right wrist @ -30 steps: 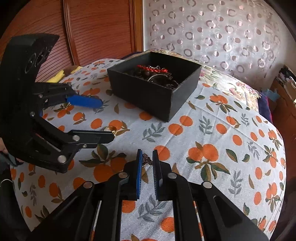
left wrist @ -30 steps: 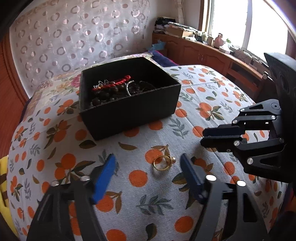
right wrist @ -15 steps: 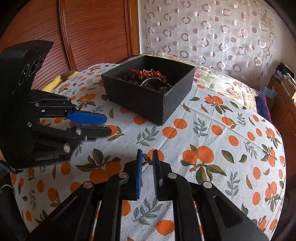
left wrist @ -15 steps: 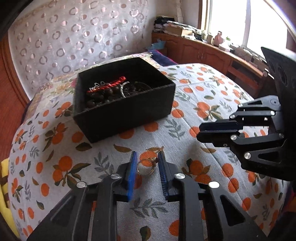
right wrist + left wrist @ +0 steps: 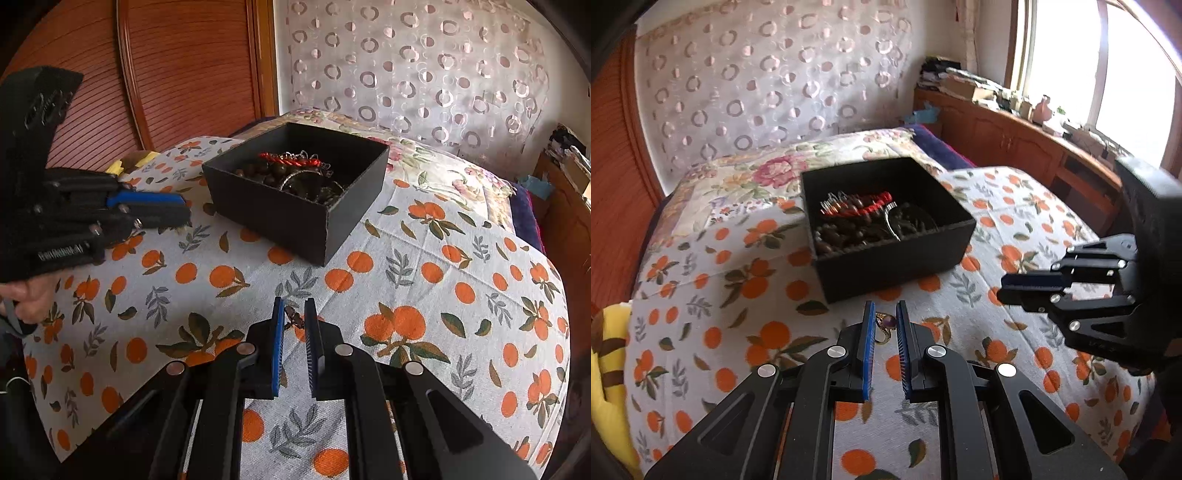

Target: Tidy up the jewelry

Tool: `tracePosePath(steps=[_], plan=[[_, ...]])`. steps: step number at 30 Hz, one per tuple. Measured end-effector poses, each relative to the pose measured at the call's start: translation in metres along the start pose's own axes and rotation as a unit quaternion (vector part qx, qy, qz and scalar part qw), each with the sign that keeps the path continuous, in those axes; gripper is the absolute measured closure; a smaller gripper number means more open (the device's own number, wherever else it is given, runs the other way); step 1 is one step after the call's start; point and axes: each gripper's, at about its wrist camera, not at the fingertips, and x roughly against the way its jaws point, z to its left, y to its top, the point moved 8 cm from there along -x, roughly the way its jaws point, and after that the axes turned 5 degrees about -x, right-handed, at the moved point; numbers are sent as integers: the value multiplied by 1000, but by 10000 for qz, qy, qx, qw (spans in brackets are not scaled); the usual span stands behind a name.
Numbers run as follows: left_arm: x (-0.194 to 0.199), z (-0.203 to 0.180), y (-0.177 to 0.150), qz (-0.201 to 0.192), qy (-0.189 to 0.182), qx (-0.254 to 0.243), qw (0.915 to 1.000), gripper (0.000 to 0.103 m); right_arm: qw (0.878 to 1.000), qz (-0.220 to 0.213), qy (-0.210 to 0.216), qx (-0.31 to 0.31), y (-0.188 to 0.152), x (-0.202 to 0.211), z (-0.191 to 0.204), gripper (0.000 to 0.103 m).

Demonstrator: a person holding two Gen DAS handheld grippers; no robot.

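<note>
A gold ring (image 5: 885, 326) with a purple stone sits pinched between the blue pads of the left tool (image 5: 885, 325), which is clenched on it and holds it clear of the cloth, just in front of the near wall of the black box (image 5: 894, 266). In the right wrist view the left tool (image 5: 173, 210) shows from the side with its jaws drawn together, and a person's hand (image 5: 27, 295) grips its handle at the left edge.

The right tool (image 5: 294, 321) is likewise clenched, its pads nipping a small dark piece of jewelry (image 5: 294, 320); what kind of piece it is cannot be told. From the left wrist view the right tool (image 5: 1008, 291) hangs to the right of the box, jaws together.

The black box stands open towards the middle of the bed, holding dark brown beads (image 5: 846, 236), a red cord bracelet (image 5: 871, 206) and a silvery bangle (image 5: 892, 218) tangled together.

The bed carries an orange-print cloth (image 5: 424, 280), with a floral quilt (image 5: 757, 177) beyond the box at the far end. A yellow blanket (image 5: 609, 354) lies at the bed's left edge. Behind are a curtain with ring patterns (image 5: 757, 74), a reddish wooden slatted door (image 5: 177, 66), and a wooden cabinet (image 5: 1015, 140) cluttered with small things beneath a bright window (image 5: 1060, 55).
</note>
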Motion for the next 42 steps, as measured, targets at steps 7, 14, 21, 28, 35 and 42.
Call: tracePosePath(steps=[7, 14, 21, 28, 35, 42], plan=[[10, 14, 26, -285, 137, 20, 9995, 93, 9993, -343, 103, -46, 30, 9, 2, 91], [1, 24, 44, -373, 167, 114, 9991, 93, 9973, -685, 221, -172, 72, 10, -1, 91], [-9, 29, 55, -396, 205, 133, 9989, 93, 9970, -701, 210, -254, 89, -5, -6, 90], [-16, 31, 59, -381, 197, 149, 9990, 93, 9970, -646, 193, -385, 89, -14, -16, 79], [-19, 30, 64, -422, 235, 143, 9987, 93, 9962, -741, 141, -436, 88, -7, -17, 74], [-8, 27, 60, -483, 347, 152, 9981, 77, 9950, -839, 23, -534, 79, 9, -20, 74]])
